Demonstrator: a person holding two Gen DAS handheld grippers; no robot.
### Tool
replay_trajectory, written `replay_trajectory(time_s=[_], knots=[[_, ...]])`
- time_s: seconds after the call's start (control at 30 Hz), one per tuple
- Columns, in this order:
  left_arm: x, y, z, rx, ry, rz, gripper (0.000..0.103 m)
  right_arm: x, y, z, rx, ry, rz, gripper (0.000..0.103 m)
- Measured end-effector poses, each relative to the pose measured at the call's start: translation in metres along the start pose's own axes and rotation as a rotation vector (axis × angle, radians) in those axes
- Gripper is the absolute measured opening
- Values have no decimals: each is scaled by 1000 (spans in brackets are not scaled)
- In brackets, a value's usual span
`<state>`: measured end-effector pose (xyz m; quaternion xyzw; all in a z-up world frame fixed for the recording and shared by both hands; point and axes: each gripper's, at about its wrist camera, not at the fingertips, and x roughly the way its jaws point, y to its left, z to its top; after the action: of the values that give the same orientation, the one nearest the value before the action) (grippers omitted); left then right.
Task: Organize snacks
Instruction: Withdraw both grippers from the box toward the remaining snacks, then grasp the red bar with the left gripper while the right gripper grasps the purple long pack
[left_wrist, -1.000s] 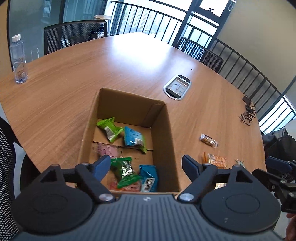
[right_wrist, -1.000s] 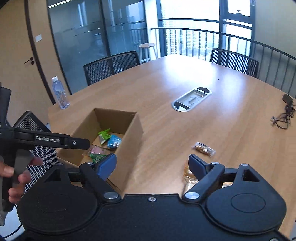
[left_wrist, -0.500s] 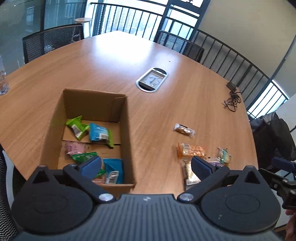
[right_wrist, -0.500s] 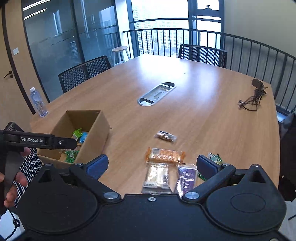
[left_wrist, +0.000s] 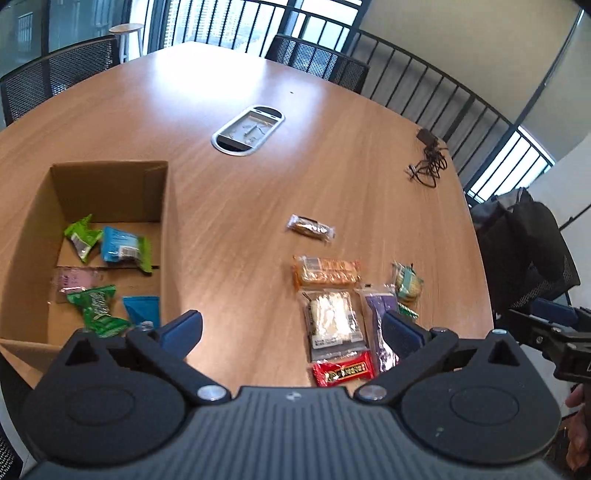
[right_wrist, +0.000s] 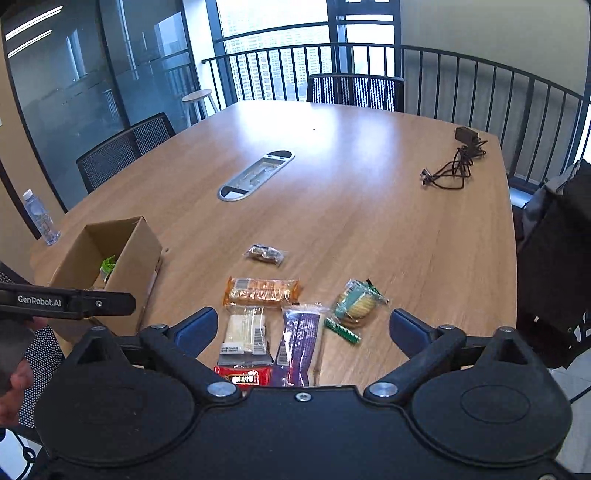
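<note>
An open cardboard box (left_wrist: 110, 177) (right_wrist: 136, 258) sits at the table's left with several green, blue and pink snack packets (left_wrist: 122, 251) inside. Right of it, loose snacks lie on the wood: a small brown bar (left_wrist: 311, 229) (right_wrist: 265, 253), an orange cracker pack (left_wrist: 327, 275) (right_wrist: 261, 291), a white pack (left_wrist: 332, 321) (right_wrist: 245, 332), a purple pack (left_wrist: 380, 325) (right_wrist: 299, 343), a red bar (left_wrist: 343, 373) (right_wrist: 242, 376) and a round biscuit pack (left_wrist: 406, 284) (right_wrist: 356, 302). My left gripper (left_wrist: 291, 330) hovers open over bare wood between box and snacks. My right gripper (right_wrist: 303, 328) hangs above the snack pile with its jaws closing, pressing on nothing.
A metal cable hatch (left_wrist: 248, 129) (right_wrist: 255, 175) is set in the table's middle. A black charger and cord (left_wrist: 428, 162) (right_wrist: 456, 166) lie far right. A water bottle (right_wrist: 40, 218) stands beyond the box. Mesh chairs (right_wrist: 125, 151) and a railing ring the table; a dark bag (left_wrist: 524, 236) sits right.
Both grippers have swung right, from over the box toward the loose snacks. The box has slid to the left of both views. The left jaws have widened.
</note>
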<state>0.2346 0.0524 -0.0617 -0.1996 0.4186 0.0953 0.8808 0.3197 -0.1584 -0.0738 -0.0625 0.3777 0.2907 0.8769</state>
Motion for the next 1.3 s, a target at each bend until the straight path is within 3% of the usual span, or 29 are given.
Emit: replay_trajectory(time_s=[0.23, 0.63, 0.77, 0.97, 1.2, 1.3], knots=[[29, -14, -19, -8, 61, -27, 99, 16, -3, -18, -10, 69, 12, 80], [74, -33, -44, 71, 154, -41, 73, 23, -17, -38, 11, 116, -5, 79], [84, -39, -47, 91, 168, -42, 65, 27, -22, -47, 27, 141, 0, 68], [89, -50, -49, 146, 170, -81, 50, 33, -25, -62, 41, 193, -13, 64], [98, -62, -47, 256, 204, -105, 48, 34, -30, -69, 69, 204, -20, 63], [105, -64, -49, 303, 220, -81, 48, 35, -31, -69, 70, 206, -23, 63]])
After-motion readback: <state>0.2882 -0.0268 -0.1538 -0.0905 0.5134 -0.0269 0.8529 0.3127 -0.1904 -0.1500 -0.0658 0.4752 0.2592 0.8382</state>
